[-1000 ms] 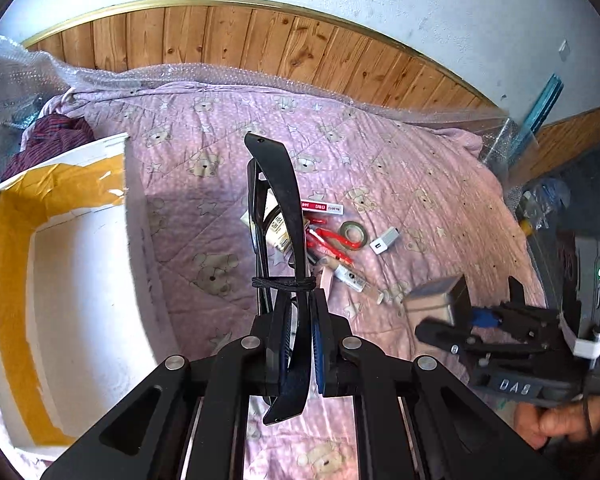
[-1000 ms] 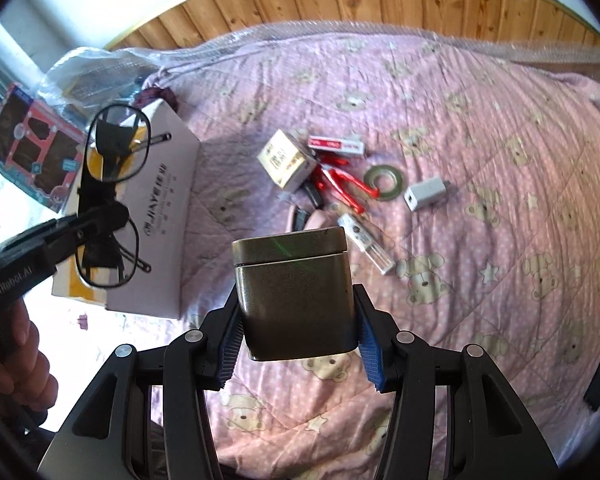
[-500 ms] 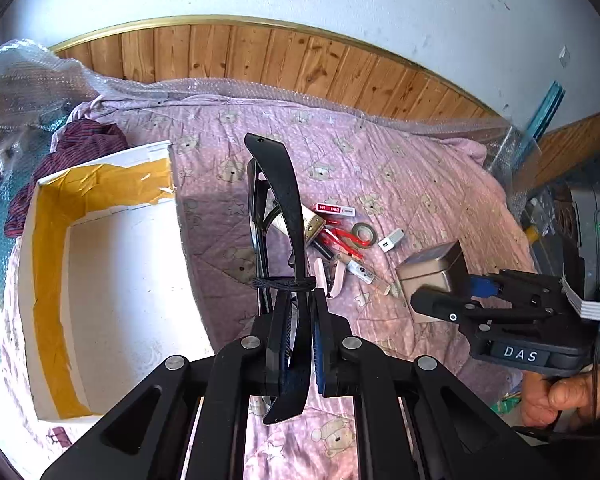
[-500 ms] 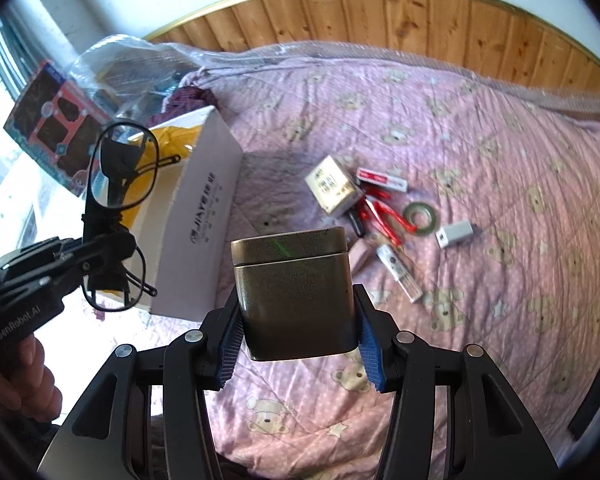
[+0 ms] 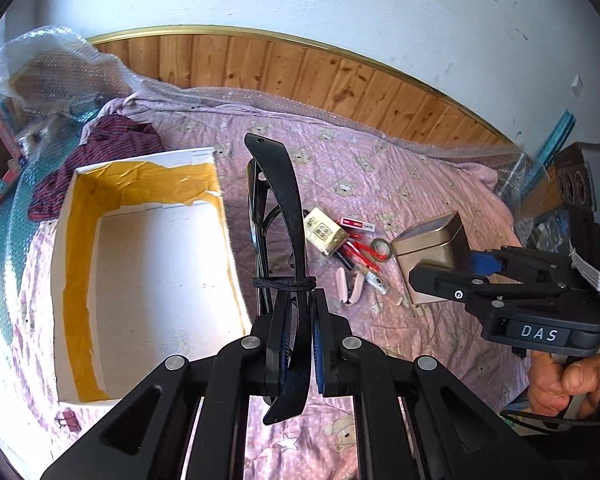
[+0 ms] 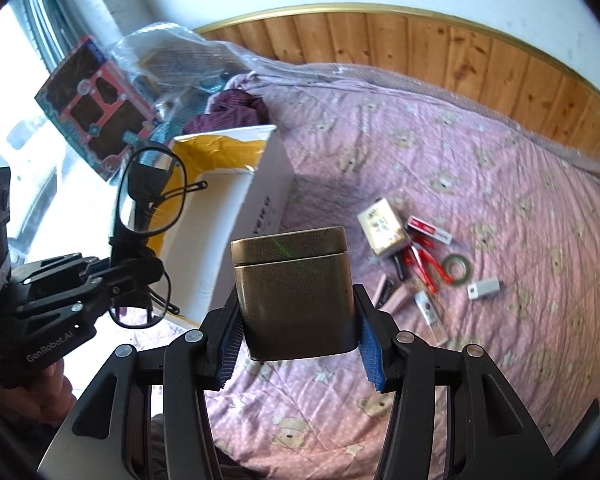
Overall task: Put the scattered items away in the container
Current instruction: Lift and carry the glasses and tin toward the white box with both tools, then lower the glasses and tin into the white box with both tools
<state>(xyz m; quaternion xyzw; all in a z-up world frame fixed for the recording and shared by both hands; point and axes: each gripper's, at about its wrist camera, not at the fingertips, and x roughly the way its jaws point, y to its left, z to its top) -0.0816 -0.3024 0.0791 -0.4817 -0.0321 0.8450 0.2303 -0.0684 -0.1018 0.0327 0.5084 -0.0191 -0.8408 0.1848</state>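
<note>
On the pink bed, the left claw (image 5: 296, 344) grips glasses (image 5: 274, 216) and the right claw (image 6: 296, 336) a tin (image 6: 294, 280); dropped into the box (image 5: 228, 236), the tin could crush them

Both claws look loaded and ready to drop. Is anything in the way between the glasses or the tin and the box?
Nothing visible blocks either. The left claw holds the glasses beside the open white box, which looks empty. The right claw holds the tin above bare quilt; only the box's near wall must be cleared.
</note>
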